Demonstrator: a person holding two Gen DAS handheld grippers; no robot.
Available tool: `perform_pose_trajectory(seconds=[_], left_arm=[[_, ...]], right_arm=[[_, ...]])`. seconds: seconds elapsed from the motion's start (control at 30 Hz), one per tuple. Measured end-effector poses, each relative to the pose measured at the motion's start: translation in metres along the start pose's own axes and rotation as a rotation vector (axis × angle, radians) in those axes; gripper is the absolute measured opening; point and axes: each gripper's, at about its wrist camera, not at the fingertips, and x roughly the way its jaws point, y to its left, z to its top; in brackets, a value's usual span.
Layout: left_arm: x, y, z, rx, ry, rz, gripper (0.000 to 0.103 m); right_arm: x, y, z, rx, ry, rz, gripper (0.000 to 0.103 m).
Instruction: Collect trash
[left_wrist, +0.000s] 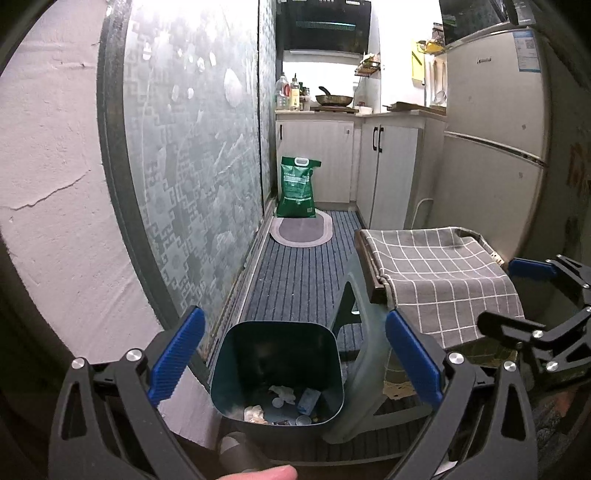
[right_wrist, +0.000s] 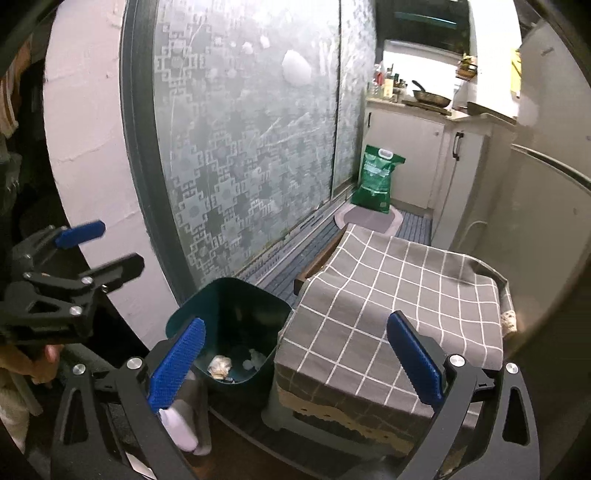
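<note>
Striped kitchen floor (left_wrist: 295, 280) runs ahead; from the left wrist, the left hand-held gripper (left_wrist: 295, 362) gapes empty, the trash bin (left_wrist: 277, 369) between and below its fingers. From the right wrist, the right hand-held gripper (right_wrist: 295, 363) is released over the checked cloth (right_wrist: 399, 302), bin (right_wrist: 229, 328) just left.

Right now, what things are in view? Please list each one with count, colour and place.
bin: one, dark green, floor by glass door, trash inside
stool: one, grey checked cloth on top, right of bin
sack: one, green, floor at far cabinets
mat: one, grey oval, before sack
pan: one, on far counter
fridge: one, white, right side
left gripper: open, over bin
right gripper: open, empty
</note>
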Motion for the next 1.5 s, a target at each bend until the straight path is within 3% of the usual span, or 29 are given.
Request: perform_pose_trajectory(seconds=[0.4,1.5], left_arm=[[-0.009,-0.005,-0.003,-0.009,-0.033,-0.005,0.100],[-0.010,-0.002,-0.002,-0.016,-0.036,-0.010,0.100]], right_arm=[[-0.018,0.001,0.000,-0.007,-0.077,-0.013,0.099],[-0.014,0.003,-0.002,-0.012,-0.065,-0.002,0.100]])
